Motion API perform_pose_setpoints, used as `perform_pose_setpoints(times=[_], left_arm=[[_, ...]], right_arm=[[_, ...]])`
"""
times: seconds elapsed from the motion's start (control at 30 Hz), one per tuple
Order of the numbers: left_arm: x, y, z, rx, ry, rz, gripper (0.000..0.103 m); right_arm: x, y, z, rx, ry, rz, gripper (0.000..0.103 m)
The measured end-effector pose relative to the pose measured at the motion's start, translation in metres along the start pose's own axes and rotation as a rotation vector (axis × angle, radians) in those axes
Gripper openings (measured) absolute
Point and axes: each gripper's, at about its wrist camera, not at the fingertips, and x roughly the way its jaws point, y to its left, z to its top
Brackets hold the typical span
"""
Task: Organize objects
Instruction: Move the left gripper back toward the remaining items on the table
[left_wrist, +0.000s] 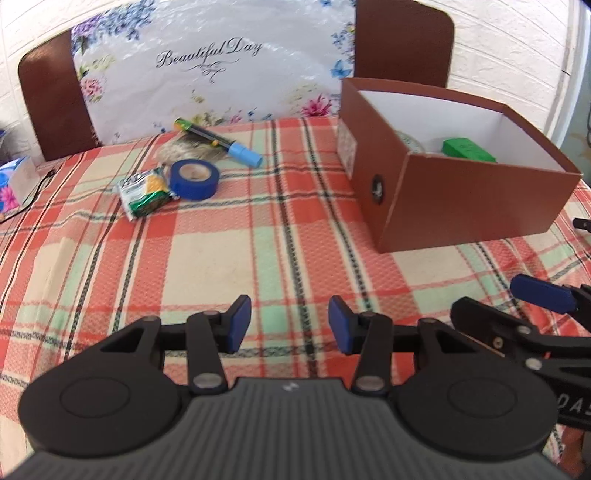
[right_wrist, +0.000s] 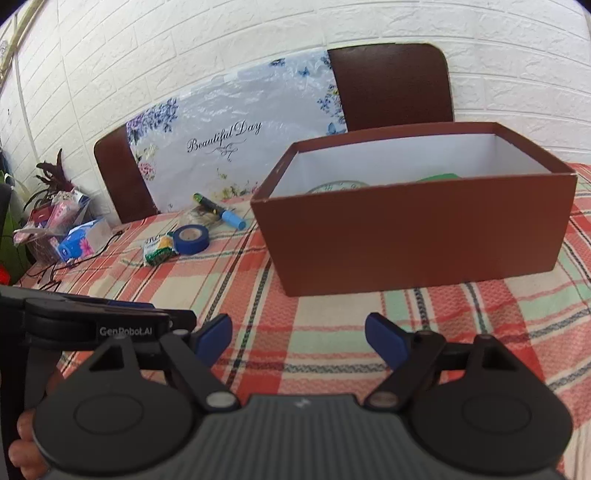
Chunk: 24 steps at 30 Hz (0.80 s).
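Both sets of blue pads are bare. The left gripper (left_wrist: 290, 325) stands partly parted with nothing but checked cloth (left_wrist: 229, 254) showing between its fingers; the right gripper (right_wrist: 298, 341) is spread wider, equally empty, and aimed at the near wall of the brown box (right_wrist: 417, 236). The two tools hang close side by side, low over the near part of the table.

What's left to tidy sits in a cluster at the far side, well apart from the left fingers: a roll of blue tape (left_wrist: 194, 179), a green-and-yellow packet (left_wrist: 145, 192) touching it, and behind them a marker (left_wrist: 218, 142) lying across something pale and fuzzy I can't make out. The box already holds a green block (left_wrist: 468, 149) and a round thing, only partly seen.

The left gripper looks the natural one for the next pick. I'd go for the tape first. It is flat, so the fingers should open wider, come down from above, and close across the ring's outer walls. Approach from the side away from the packet, or it will get shoved. The right gripper should stay clear of the path to the box.
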Motion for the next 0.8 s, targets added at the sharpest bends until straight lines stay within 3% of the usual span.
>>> perform_pose_setpoints(times=[0.17,0.27,0.4,0.5,0.53,0.67,0.8], left_arm=[[0.007,0.025,-0.007,-0.037,0.005,0.019,0.049],[0.010,0.055,-0.011,-0.073,-0.025,0.061,0.049],[0.017,0.122,-0.020,-0.162,-0.058,0.221,0.049],[0.021,0.179,-0.036,-0.264,-0.080,0.363,0.051],[0.023,0.197,-0.044,-0.312,-0.086,0.382,0.059],[0.011,0.216,-0.071,-0.379,-0.260,0.330,0.062],[0.010,0.218,-0.070,-0.412,-0.284,0.308,0.062]], right_arm=[[0.010,0.010,-0.004,-0.026,0.045,0.010,0.075],[0.021,0.024,-0.006,-0.069,0.085,0.036,0.063],[0.044,0.054,-0.008,-0.158,0.153,0.102,0.052],[0.072,0.078,-0.006,-0.211,0.210,0.147,0.051],[0.082,0.087,-0.004,-0.222,0.217,0.156,0.051],[0.123,0.133,0.014,-0.287,0.215,0.233,0.051],[0.171,0.177,0.037,-0.329,0.197,0.271,0.051]])
